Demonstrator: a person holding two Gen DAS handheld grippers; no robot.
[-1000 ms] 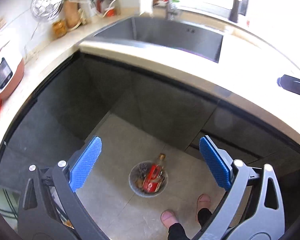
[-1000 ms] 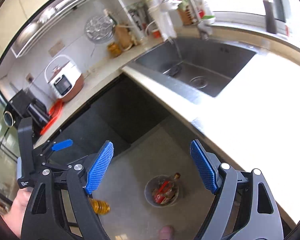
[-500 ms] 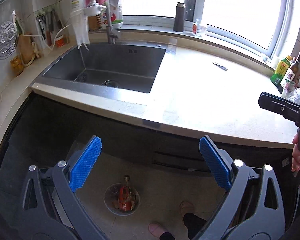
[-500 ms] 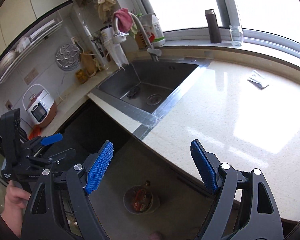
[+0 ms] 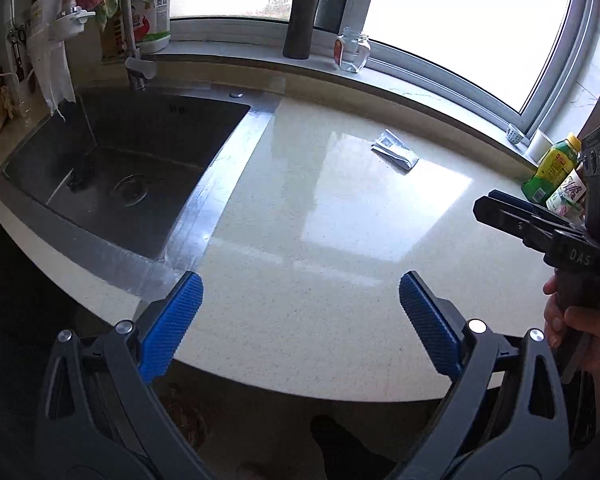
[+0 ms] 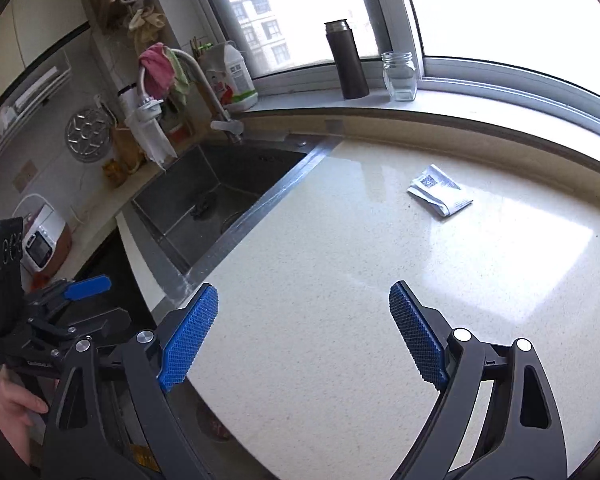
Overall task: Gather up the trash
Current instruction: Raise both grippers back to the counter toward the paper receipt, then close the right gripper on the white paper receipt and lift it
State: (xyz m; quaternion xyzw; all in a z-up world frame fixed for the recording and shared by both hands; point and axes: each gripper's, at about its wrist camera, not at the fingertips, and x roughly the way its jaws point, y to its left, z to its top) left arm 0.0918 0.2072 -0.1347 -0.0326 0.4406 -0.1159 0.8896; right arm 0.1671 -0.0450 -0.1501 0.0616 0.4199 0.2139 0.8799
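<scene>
Right wrist: one folded paper (image 6: 440,195), one jar (image 6: 399,76), one flask (image 6: 347,60).

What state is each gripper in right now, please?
Left gripper: open, holding nothing, over the counter.
Right gripper: open, holding nothing.

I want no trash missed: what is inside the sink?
In the sink lies one small dark clump beside the drain; what it is cannot be told. The near wall hides the front strip of the basin floor.
</scene>
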